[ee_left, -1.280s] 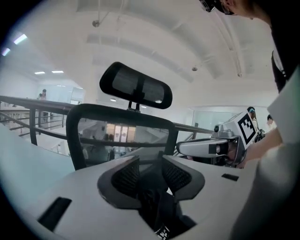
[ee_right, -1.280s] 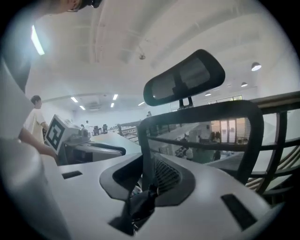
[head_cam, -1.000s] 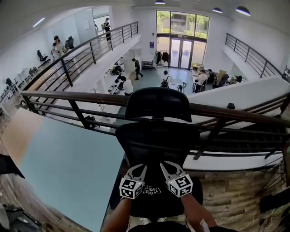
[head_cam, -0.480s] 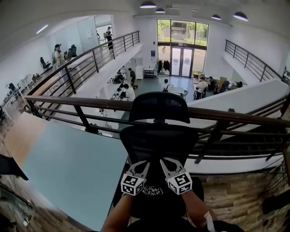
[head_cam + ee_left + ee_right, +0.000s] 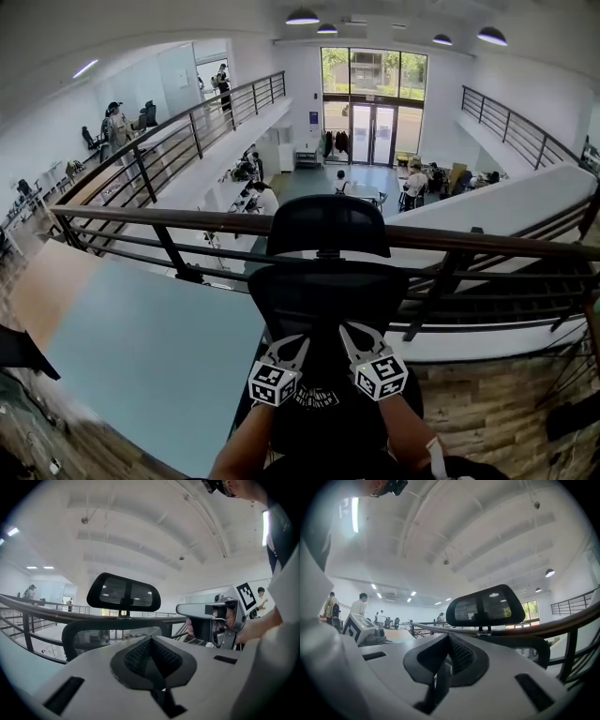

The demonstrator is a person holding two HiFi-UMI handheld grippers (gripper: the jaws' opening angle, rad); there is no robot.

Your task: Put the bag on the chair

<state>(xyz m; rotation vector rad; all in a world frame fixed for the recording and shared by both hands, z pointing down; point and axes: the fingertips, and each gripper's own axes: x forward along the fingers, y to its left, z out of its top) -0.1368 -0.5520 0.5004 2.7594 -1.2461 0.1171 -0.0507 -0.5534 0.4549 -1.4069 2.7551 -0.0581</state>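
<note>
A black mesh office chair (image 5: 323,295) with a headrest (image 5: 328,225) faces away from me, just in front of a railing. Both grippers hover side by side over its seat. My left gripper (image 5: 292,346) and my right gripper (image 5: 351,334) point at the backrest, jaws shut with nothing between them. On the seat under them lies a black thing with white print (image 5: 314,397), possibly the bag; I cannot tell for sure. The left gripper view shows the shut tips (image 5: 150,641), the headrest (image 5: 123,592) and the other gripper (image 5: 211,618). In the right gripper view the shut tips (image 5: 449,640) sit below the headrest (image 5: 485,605).
A wood-topped metal railing (image 5: 187,220) runs across behind the chair, with an open atrium and people far below. A pale blue table (image 5: 141,347) stands at the left. Wooden floor (image 5: 487,403) lies at the right. A dark object (image 5: 19,347) pokes in at the left edge.
Both grippers have stayed over the seat. The right one has shifted slightly to the right and down. The camera has tilted a little.
</note>
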